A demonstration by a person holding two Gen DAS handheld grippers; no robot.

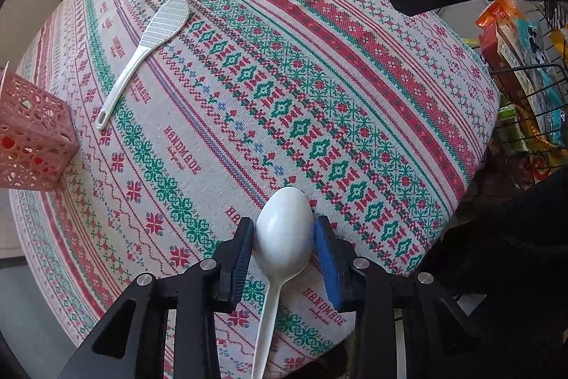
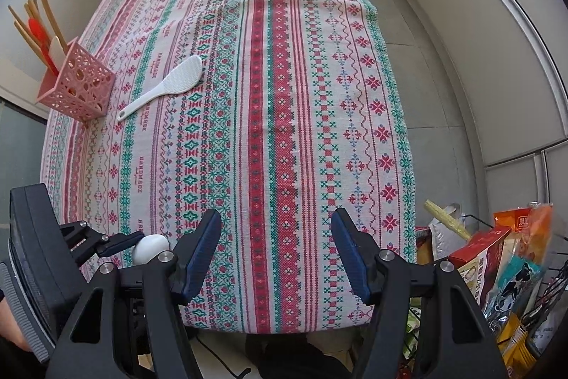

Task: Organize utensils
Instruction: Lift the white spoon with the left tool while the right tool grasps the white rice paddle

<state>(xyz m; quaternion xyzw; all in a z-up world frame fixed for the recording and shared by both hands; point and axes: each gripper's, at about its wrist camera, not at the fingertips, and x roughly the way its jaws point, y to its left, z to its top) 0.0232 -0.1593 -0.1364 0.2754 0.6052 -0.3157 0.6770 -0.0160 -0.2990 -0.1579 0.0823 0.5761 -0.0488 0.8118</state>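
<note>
My left gripper (image 1: 284,244) is shut on the bowl of a white plastic spoon (image 1: 284,229), its handle pointing back under the gripper; the spoon bowl also shows in the right wrist view (image 2: 151,248). A white rice paddle (image 1: 142,59) lies on the patterned tablecloth (image 1: 319,95), also seen in the right wrist view (image 2: 170,84). A pink perforated utensil holder (image 1: 32,134) stands at the table's left edge; in the right wrist view (image 2: 78,89) it holds chopsticks, a red utensil and a white one. My right gripper (image 2: 277,251) is open and empty above the near table edge.
A wire rack with snack packets (image 2: 497,272) stands off the table's right side, also in the left wrist view (image 1: 522,77). Tiled floor and pale wall panels surround the table.
</note>
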